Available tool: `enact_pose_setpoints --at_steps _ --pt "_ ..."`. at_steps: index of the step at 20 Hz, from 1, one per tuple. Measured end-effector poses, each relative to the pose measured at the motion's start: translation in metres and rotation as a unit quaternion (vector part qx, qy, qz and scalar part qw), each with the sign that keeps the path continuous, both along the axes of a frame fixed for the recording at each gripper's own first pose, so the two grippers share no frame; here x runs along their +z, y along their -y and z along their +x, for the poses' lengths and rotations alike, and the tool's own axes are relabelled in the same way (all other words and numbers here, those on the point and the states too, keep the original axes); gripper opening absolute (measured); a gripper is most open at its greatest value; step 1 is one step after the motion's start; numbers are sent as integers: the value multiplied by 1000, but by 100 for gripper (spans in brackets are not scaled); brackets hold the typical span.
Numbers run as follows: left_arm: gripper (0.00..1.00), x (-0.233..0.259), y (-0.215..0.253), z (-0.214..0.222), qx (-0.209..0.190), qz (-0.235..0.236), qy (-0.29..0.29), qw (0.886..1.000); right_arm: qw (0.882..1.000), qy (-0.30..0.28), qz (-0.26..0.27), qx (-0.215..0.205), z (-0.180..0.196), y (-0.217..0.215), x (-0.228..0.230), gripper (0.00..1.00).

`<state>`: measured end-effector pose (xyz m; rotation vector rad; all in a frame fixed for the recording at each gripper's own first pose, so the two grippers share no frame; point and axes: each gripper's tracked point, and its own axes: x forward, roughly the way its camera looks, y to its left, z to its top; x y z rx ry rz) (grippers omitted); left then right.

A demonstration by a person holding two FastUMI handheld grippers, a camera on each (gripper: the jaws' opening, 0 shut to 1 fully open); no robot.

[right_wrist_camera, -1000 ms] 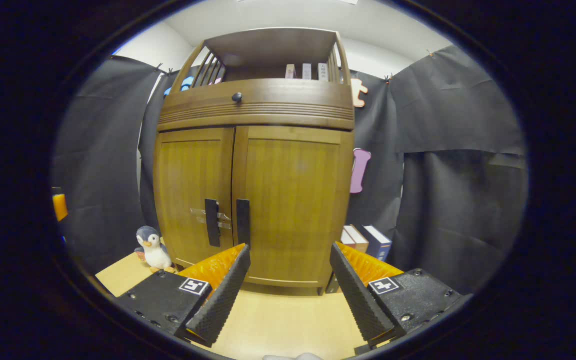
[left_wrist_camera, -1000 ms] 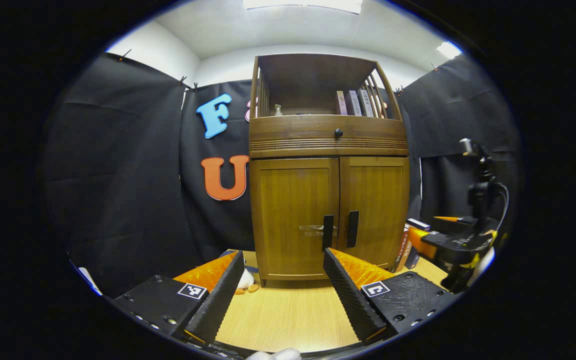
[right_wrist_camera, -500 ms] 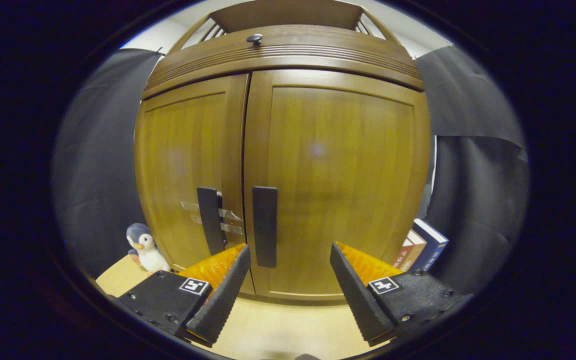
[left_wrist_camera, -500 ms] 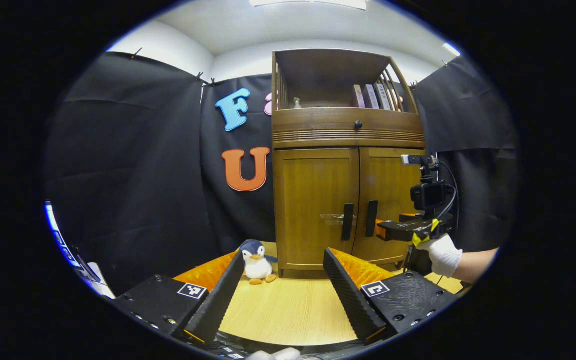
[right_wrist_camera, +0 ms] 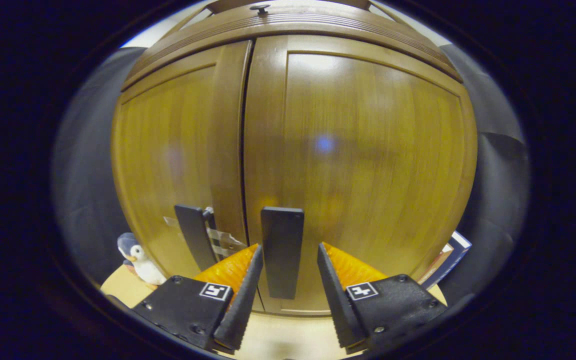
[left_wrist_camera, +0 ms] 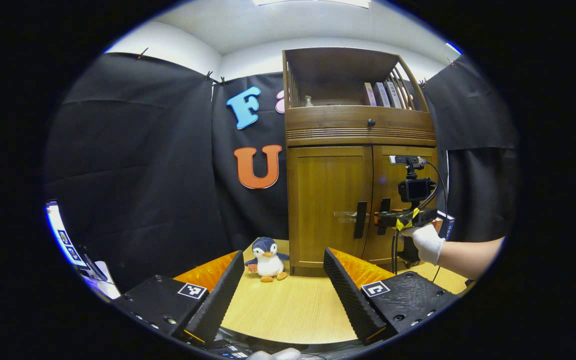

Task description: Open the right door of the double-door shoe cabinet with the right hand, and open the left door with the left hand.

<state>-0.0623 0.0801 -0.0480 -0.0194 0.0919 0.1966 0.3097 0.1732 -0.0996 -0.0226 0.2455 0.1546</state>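
With both doors shut, the right gripper (right_wrist_camera: 286,280) — jaws apart — straddles the right door's handle (right_wrist_camera: 282,250); next, close and pull. Left gripper (left_wrist_camera: 284,285) waits wide, well back.

Right gripper (right_wrist_camera: 285,290) held level by a gloved hand (left_wrist_camera: 425,242) (fingers apart); left gripper (left_wrist_camera: 284,290) spread wide.

table (left_wrist_camera: 288,312) | shoe cabinet (left_wrist_camera: 329,210), penguin toy (left_wrist_camera: 268,252) (beside it)
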Motion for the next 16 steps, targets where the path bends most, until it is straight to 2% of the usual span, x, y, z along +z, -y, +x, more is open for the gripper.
enact_pose_setpoints --at_steps 1,2,3,4,5,7,12,16 --pt "100 -1 -3 1 1 -1 0 1000 1000 -7 5 3 1 -2 -3 65" --pt "96 -1 -5 0 4 -1 0 1000 1000 -6 9 1 1 -4 -2 62" --pt "100 -1 -7 0 6 -2 0 1000 1000 -9 9 6 2 -7 -4 56" --pt "96 -2 -9 0 7 -3 1 1000 1000 -12 7 6 3 -8 -5 53" --pt "96 -3 -10 0 8 -3 -1 1000 1000 -18 10 5 1 -10 -8 46" --pt "96 -4 -12 -1 10 -7 -2 1000 1000 -16 4 0 2 -9 -8 37" --pt "96 -6 -14 -7 10 -11 3 1000 1000 -25 8 9 -1 -9 -8 32" --pt "96 -8 -14 -11 6 -13 5 1000 999 -30 12 22 -18 -5 -9 31"
